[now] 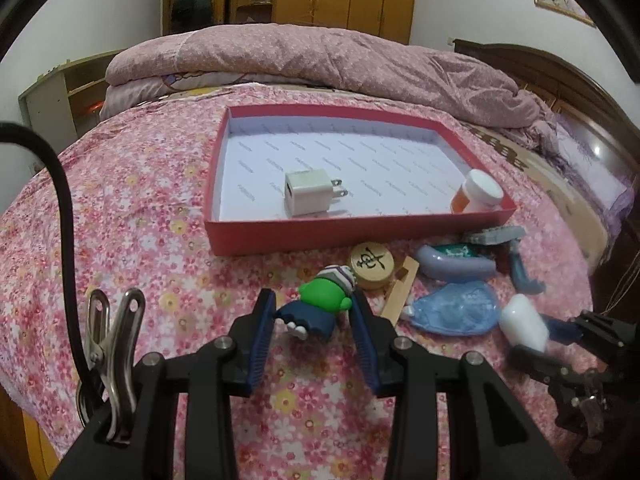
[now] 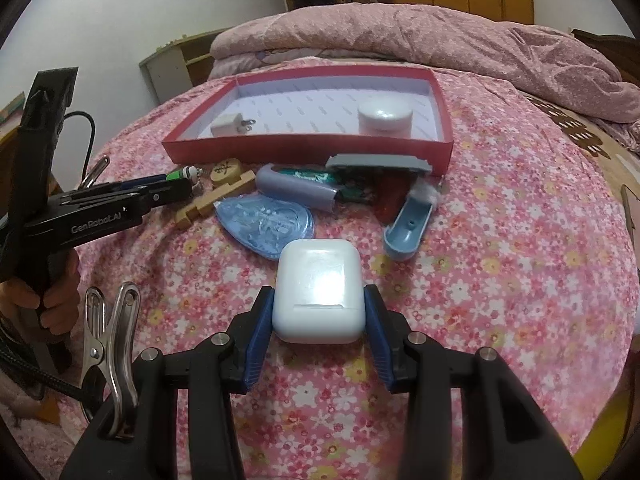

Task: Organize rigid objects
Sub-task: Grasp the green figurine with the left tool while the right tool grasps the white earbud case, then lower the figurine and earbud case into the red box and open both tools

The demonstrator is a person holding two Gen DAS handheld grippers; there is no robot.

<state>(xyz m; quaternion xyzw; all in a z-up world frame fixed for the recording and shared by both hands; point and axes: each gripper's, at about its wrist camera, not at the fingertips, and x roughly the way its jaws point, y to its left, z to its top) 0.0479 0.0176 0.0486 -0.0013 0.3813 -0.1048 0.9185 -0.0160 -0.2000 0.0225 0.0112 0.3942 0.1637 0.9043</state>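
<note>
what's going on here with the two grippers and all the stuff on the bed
A person is sorting small objects on a pink floral bedspread into a shallow red cardboard box. The left gripper is closed on a green-headed toy figure; the right gripper is closed on a white earbud case. The box already holds a white plug charger and a white-lidded jar. More items lie in front of it.

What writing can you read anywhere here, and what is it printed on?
"GenRobot.AI": white letters on the side of the black left claw.
"車": a dark Chinese character on the round wooden chess piece.
Repeated grey print on the white lining of the red cardboard tray: too small to read.
</note>
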